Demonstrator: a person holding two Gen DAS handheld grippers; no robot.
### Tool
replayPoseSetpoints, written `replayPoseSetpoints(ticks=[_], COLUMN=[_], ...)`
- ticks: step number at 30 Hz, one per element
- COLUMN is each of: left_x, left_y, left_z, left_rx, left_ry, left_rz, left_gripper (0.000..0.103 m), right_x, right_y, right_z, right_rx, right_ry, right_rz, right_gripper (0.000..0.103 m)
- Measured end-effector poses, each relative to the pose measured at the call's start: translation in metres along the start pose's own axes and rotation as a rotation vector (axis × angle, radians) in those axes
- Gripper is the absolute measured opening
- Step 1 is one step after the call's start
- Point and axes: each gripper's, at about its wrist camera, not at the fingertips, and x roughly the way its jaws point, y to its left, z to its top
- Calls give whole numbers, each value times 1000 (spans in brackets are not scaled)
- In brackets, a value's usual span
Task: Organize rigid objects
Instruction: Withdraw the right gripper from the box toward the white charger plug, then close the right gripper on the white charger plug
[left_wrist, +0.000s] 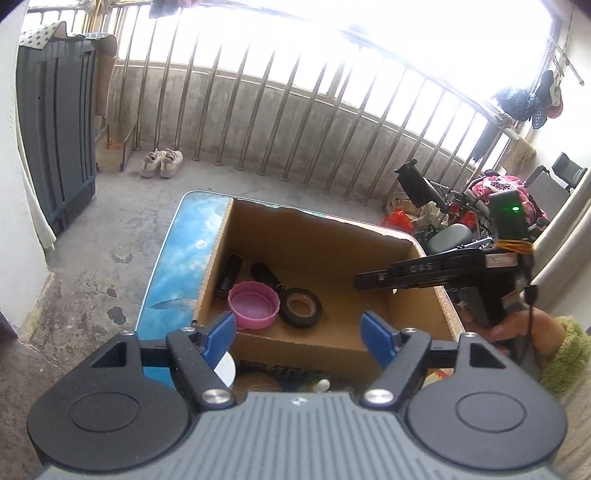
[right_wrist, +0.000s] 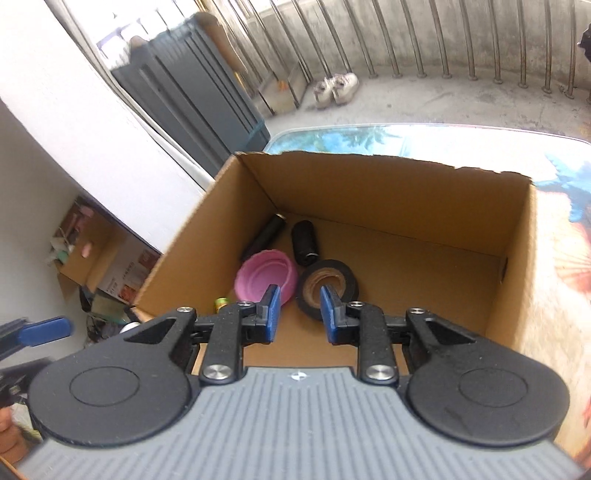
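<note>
The left claw (left_wrist: 299, 328) is standing released, its blue pads (left_wrist: 221, 332) spread wide with nothing between them, hovering at the lower centre of its frame over the near wall of the box (left_wrist: 295, 347). The right claw (right_wrist: 298, 312) is sitting nearly clenched in the lower centre of its own frame, a narrow gap showing between its blue pads (right_wrist: 273, 314), and it is grasping nothing. It is hanging above the box's near edge.

Just beyond the right claw, on the box floor, a black tape roll (right_wrist: 328, 286) is lying flat, touching a pink lid (right_wrist: 266, 277) that is resting open side up to its left. Behind them, toward the far left corner of the box, two black cylinders are lying on their sides: a short one (right_wrist: 304, 242) just behind the tape and a longer one (right_wrist: 264, 236) along the left wall. The rest of the box floor is showing bare cardboard.

The box is sitting on a table (right_wrist: 369, 138) with a blue printed top. In the left view a hand (left_wrist: 517, 328) in a green sleeve (left_wrist: 565, 354) is gripping the right tool at the right edge of the frame. Farther out, at the top of both frames, a pair of pale shoes (left_wrist: 162, 162) is lying by a railing (left_wrist: 258, 122), and a dark cabinet (left_wrist: 55, 125) is standing at the upper left.
</note>
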Motion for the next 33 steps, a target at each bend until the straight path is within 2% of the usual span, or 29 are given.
replayPoseSetpoints(ticks=[5, 7, 10, 14, 18, 22, 26, 33], left_x=[-11, -12, -9, 2, 17, 33, 48, 71], left_y=[6, 9, 10, 8, -7, -27, -49, -72], left_z=[-24, -34, -48, -62, -77, -98, -115, -133], left_rx=[26, 37, 51, 57, 124, 224, 307, 371], left_ry=[-21, -19, 2, 34, 69, 73, 61, 42], left_rz=[-3, -3, -4, -18, -18, -18, -22, -58], left_gripper=[77, 84, 85, 85, 85, 85, 85, 80], right_x=[-62, -83, -104, -112, -103, -84, -66, -39], right_y=[7, 8, 13, 19, 22, 17, 12, -3], right_z=[-48, -72, -113, -163, -203, -213, -205, -191], right_rx=[31, 47, 68, 99, 142, 184, 219, 296], right_ry=[-127, -173, -231, -271, -275, -241, -213, -190], right_rz=[57, 67, 58, 0, -64, -47, 22, 62], right_gripper=[27, 28, 31, 34, 34, 34, 34, 33])
